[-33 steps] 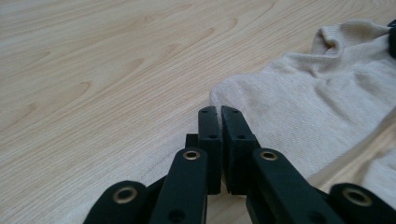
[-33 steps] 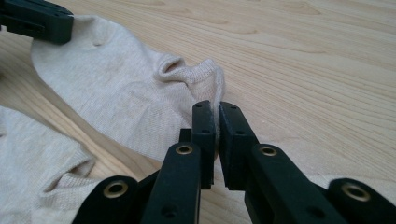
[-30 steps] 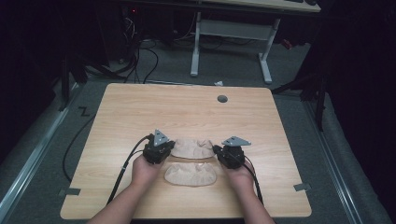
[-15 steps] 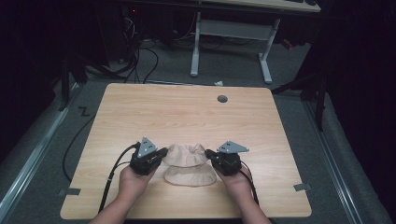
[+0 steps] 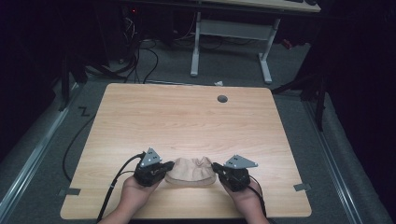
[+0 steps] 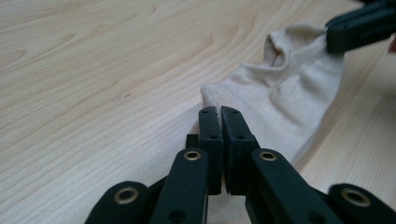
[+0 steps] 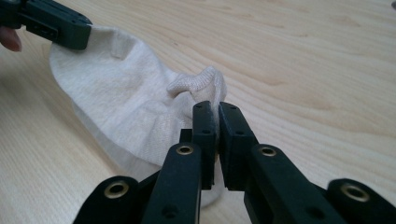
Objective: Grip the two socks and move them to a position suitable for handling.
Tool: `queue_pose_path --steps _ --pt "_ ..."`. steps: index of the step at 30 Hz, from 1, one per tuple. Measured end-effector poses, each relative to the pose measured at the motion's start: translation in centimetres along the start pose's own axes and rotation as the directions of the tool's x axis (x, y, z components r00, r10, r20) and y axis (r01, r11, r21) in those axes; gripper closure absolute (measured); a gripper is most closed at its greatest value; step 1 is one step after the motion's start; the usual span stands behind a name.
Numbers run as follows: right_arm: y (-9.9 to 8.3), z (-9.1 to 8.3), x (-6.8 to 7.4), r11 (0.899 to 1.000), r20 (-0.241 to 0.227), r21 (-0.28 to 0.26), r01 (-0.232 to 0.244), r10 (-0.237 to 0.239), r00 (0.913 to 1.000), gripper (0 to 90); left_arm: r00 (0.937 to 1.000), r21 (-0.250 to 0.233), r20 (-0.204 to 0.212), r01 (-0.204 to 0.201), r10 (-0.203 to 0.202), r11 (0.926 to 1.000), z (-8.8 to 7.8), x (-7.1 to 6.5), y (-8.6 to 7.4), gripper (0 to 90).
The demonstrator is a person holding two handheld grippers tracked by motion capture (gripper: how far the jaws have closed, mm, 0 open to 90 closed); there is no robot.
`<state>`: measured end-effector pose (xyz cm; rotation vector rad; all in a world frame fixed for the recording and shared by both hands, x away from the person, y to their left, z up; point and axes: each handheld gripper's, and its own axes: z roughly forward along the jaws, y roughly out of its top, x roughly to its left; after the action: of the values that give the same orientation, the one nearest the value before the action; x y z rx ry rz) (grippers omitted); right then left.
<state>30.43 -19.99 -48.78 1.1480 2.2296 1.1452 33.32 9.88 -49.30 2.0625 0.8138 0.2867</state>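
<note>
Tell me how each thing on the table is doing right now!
sock: lying on the table, folded over, pinched at both ends.
left gripper: shut on the sock's one end.
right gripper: shut on the sock's ribbed cuff end.
table: bare wood, small round hole near the far edge.
</note>
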Motion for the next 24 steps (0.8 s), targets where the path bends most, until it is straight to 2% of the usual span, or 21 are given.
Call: queue_pose_path --steps 5,9,11,17,24 --pt "-0.8 0.2 0.3 1.0 -0.014 -0.007 -0.021 0.021 0.9997 86.1 1.0 -0.007 -0.003 0.005 -0.005 1.0 0.0 0.1 -0.8 87.8" --pt "-1.2 0.6 0.8 1.0 -0.006 0.011 0.018 -0.018 0.9998 86.1 1.0 0.003 0.003 -0.006 0.006 1.0 0.5 0.2 -0.9 87.8" --pt "-1.4 0.7 0.9 1.0 -0.008 0.022 0.015 -0.015 0.9999 86.1 1.0 0.003 0.002 -0.002 0.002 1.0 0.5 0.4 -0.9 87.8" --pt "-1.6 0.6 0.7 1.0 -0.009 0.02 0.013 -0.013 0.9999 86.0 0.9999 -0.002 0.001 0.015 -0.015 0.9999 0.5 0.7 -1.0 87.7" --pt "-1.9 0.3 0.4 1.0 -0.005 0.027 -0.003 0.003 1.0 86.0 1.0 0.014 -0.006 -0.004 0.004 0.9999 0.8 0.4 -1.2 87.7"
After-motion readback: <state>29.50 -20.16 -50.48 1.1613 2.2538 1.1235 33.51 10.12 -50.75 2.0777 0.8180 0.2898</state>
